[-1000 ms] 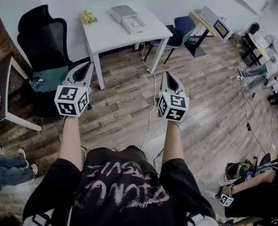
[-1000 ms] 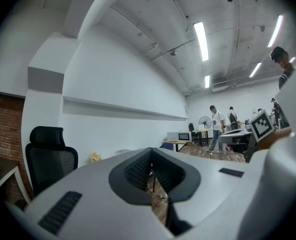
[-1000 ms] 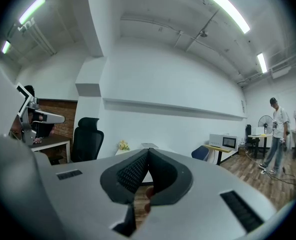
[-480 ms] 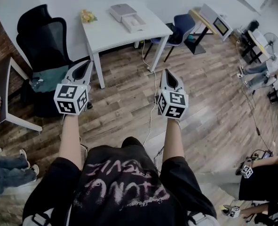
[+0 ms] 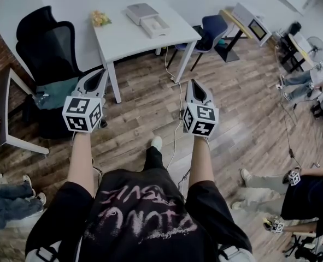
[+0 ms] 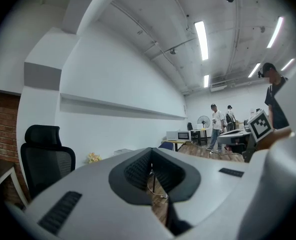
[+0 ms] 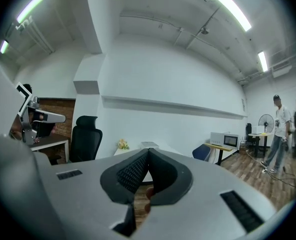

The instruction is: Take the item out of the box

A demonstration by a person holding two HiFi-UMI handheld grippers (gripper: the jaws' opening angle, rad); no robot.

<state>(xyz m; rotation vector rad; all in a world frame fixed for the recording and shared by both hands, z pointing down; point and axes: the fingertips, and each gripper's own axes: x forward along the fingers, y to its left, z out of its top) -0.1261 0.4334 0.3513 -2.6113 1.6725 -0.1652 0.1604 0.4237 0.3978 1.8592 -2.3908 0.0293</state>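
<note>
A flat pale box (image 5: 140,12) lies at the far side of a white table (image 5: 128,40), with an open white tray (image 5: 156,27) beside it. The box (image 7: 149,144) also shows small past the right jaws. Both grippers hang in the air over the wooden floor, well short of the table. My left gripper (image 5: 102,73) is shut with nothing between its pads; its jaws (image 6: 150,153) meet at the tip. My right gripper (image 5: 196,84) is likewise shut and empty (image 7: 148,152). What the box holds is hidden.
A yellow bunch (image 5: 100,18) sits on the table's left corner. A black office chair (image 5: 46,42) stands left of the table, a blue chair (image 5: 211,31) right of it. A cable (image 5: 175,119) runs across the floor. A dark desk (image 5: 3,108) is at left; people sit at right.
Both grippers have held their pose, shut. The person's foot has stepped forward into view between the arms. A person at the lower right has shifted.
</note>
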